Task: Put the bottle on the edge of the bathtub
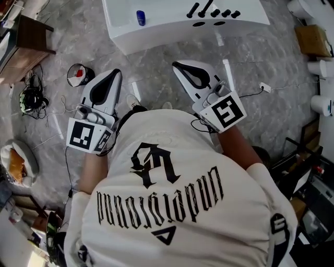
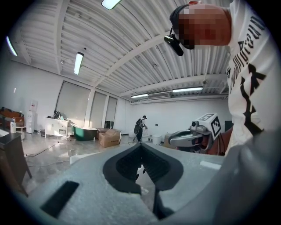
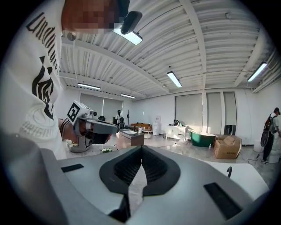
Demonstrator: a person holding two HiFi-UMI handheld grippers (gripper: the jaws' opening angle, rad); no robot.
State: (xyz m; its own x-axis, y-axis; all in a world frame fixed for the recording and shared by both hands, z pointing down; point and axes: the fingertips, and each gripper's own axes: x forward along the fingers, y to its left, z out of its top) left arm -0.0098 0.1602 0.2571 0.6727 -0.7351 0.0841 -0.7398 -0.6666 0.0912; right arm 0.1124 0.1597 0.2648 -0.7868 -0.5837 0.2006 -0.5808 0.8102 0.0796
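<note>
Left gripper [image 1: 116, 73] and right gripper [image 1: 178, 66] are both out level in front of the body, side by side above the marble floor [image 1: 156, 78]. Left fingers [image 2: 125, 165]: tips pressed together, nothing between them. Right fingers [image 3: 160, 169]: same story, pressed shut and empty. Neither pair touches anything.

Ahead of the fingers, well apart, sits the white tub [image 1: 156, 36]. And there's the bottle [image 1: 141, 18]: blue, upright, ahead of the left fingers and a little toward the right ones. The black taps [image 1: 214, 10] lie beyond the right fingers. The bottle stands on the tub's white top, right where basin meets flat rim. From up here I can't tell whether it's on the rim or just inside.

So which step? My read is that empty fingers and a bottle on the tub fit an approach to fetch it from the basin side. They fit just as well a bottle already standing on the edge, fingers free of it. The pictures don't settle that. Either way, any touch on that narrow upright body wants care, because it looks easy to tip.
</note>
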